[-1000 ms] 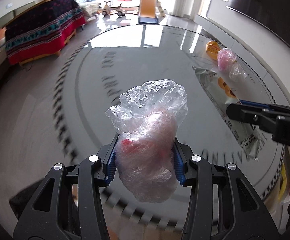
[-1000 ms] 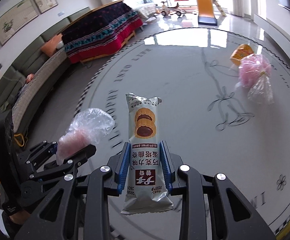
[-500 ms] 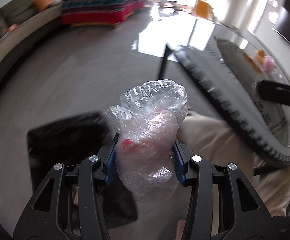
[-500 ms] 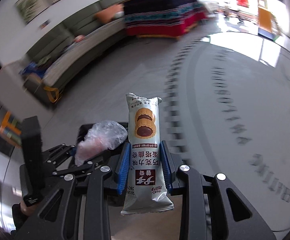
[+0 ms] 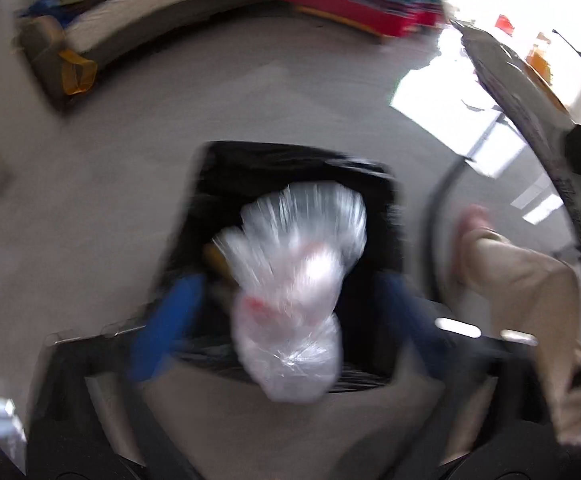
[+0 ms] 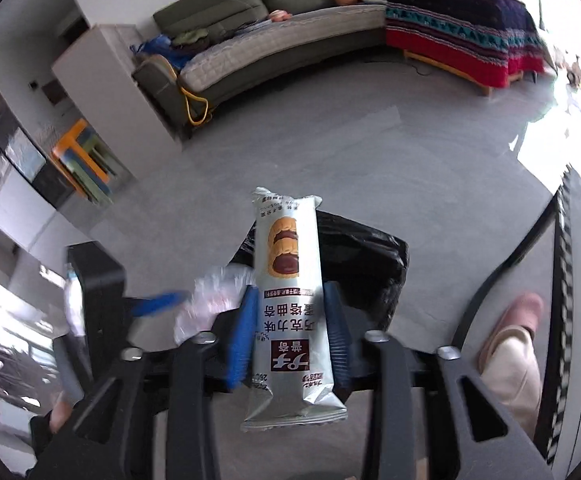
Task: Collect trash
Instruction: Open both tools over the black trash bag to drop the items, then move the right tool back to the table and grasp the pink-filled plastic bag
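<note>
Black liner marks the bin [image 5: 290, 168] on the floor, and both grippers hang over it. The left gripper [image 5: 286, 312] has just sprung wide, its pads clear of the crumpled plastic bag [image 5: 290, 292], which is loose above the bin's mouth. The right gripper [image 6: 290, 332] has been opening too; the biscuit wrapper [image 6: 288, 304] sits slack between its pads, toward the bin's 7 o'clock rim, so it may catch the edge and land on the floor.
</note>
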Action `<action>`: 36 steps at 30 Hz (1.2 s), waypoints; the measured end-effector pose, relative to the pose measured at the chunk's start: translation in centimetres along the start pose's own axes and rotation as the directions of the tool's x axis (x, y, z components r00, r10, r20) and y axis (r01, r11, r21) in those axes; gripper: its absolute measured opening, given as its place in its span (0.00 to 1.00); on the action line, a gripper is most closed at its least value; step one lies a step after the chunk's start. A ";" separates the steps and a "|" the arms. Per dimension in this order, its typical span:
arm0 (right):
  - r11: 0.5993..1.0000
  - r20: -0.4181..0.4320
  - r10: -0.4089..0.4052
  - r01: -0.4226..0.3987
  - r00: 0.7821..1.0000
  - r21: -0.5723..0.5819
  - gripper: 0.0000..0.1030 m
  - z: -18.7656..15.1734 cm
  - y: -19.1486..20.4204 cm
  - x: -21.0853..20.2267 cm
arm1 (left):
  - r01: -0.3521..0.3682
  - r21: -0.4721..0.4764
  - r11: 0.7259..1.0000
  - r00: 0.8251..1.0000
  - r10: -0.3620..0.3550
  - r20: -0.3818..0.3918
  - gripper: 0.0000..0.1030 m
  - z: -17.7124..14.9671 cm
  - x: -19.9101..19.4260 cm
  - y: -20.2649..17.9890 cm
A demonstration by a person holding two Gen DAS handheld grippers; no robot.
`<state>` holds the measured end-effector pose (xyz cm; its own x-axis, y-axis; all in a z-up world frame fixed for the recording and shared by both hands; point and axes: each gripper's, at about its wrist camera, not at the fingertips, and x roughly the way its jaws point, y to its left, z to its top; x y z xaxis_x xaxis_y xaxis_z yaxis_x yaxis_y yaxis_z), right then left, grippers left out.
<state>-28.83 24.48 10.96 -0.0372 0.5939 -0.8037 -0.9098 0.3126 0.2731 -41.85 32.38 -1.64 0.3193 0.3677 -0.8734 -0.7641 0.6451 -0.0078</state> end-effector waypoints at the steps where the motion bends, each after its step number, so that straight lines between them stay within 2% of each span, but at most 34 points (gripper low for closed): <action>1: 1.000 0.023 -0.016 0.016 1.000 -0.001 0.59 0.4 0.5 0.2 | -0.027 -0.011 1.000 1.000 0.027 0.008 0.94 0.0 -0.3 0.5; 3: 1.000 0.045 -0.007 0.008 0.999 -0.010 0.59 0.4 1.1 0.0 | -0.049 -0.032 0.998 0.999 0.049 0.014 0.94 -0.1 -0.8 1.3; 7: 1.000 0.057 0.002 -0.001 0.998 -0.015 0.59 0.2 1.2 -0.6 | -0.043 -0.053 0.998 0.999 0.044 0.016 0.94 -0.2 -1.0 1.9; 13: 1.000 0.080 0.001 -0.002 0.997 0.004 0.59 -0.5 0.4 -2.0 | -0.025 -0.004 1.000 0.999 0.025 0.023 0.94 -0.4 -1.1 0.8; 16: 1.000 0.096 -0.016 0.014 0.995 0.024 0.59 -0.8 -0.6 -2.8 | 0.002 0.033 0.999 0.999 -0.003 0.033 0.94 -0.4 -1.4 -0.7; 22: 0.994 0.138 -0.077 0.065 0.987 0.086 0.61 -1.7 -4.4 -5.7 | 0.056 0.160 0.986 0.995 -0.068 0.071 0.94 0.9 -2.9 -6.0; 26: 0.986 0.156 -0.131 0.113 0.979 0.120 0.63 -2.5 -7.0 -7.8 | 0.113 0.247 0.962 0.986 -0.139 0.089 0.94 2.3 -4.0 -10.3; 29: 0.972 0.175 -0.171 0.138 0.969 0.189 0.63 -3.5 -9.7 -9.5 | 0.147 0.302 0.942 0.980 -0.180 0.086 0.94 2.9 -4.1 -13.1; 36: 0.922 0.179 -0.285 0.218 0.942 0.320 0.63 -5.9 -16.0 -13.1 | 0.226 0.436 0.871 0.962 -0.271 0.042 0.94 3.7 -4.2 -20.8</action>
<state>-16.19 7.28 14.02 0.2982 0.6030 -0.7399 -0.7146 0.6549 0.2457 -25.18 19.87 3.99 0.5376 0.2069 -0.8174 -0.3486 0.9372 0.0080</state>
